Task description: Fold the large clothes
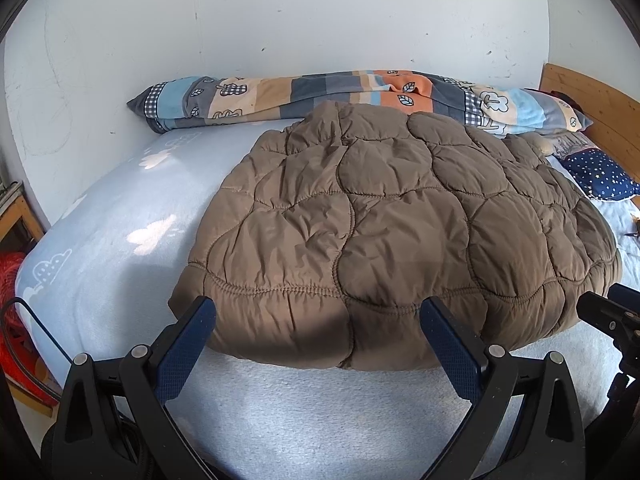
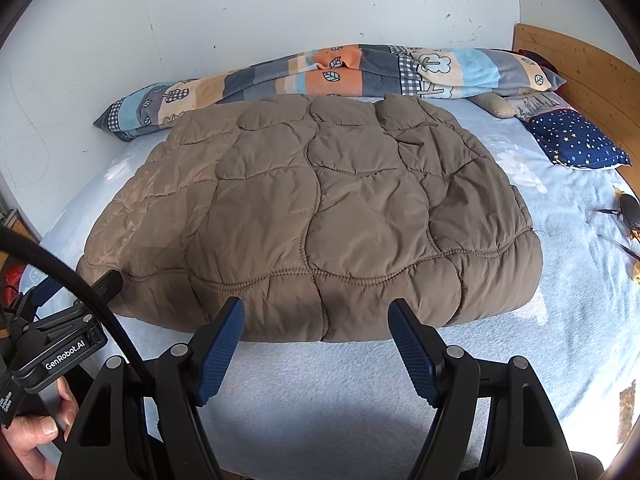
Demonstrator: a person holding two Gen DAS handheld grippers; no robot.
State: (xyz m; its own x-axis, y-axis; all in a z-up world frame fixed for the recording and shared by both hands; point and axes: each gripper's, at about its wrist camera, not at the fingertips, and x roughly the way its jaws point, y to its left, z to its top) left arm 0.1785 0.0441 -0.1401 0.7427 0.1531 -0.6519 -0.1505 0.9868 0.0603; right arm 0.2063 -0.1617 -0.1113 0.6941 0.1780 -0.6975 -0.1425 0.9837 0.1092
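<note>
The left gripper (image 1: 316, 312) has its 2 blue fingers spread wide, holding nothing, just in front of the near edge of the jacket. The right gripper (image 2: 316, 314) is spread wide too, also holding nothing, close to the same edge. There is 1 brown puffy jacket (image 1: 392, 224), folded into a thick bundle, lying in the middle of the bed (image 1: 120, 224) on the light blue sheet. Behind it, along the white wall (image 1: 280, 12), lies 1 long patchwork blanket (image 1: 360, 88). By the wooden headboard (image 2: 580, 64) sits 1 dark blue pillow with stars (image 2: 576, 140).
</note>
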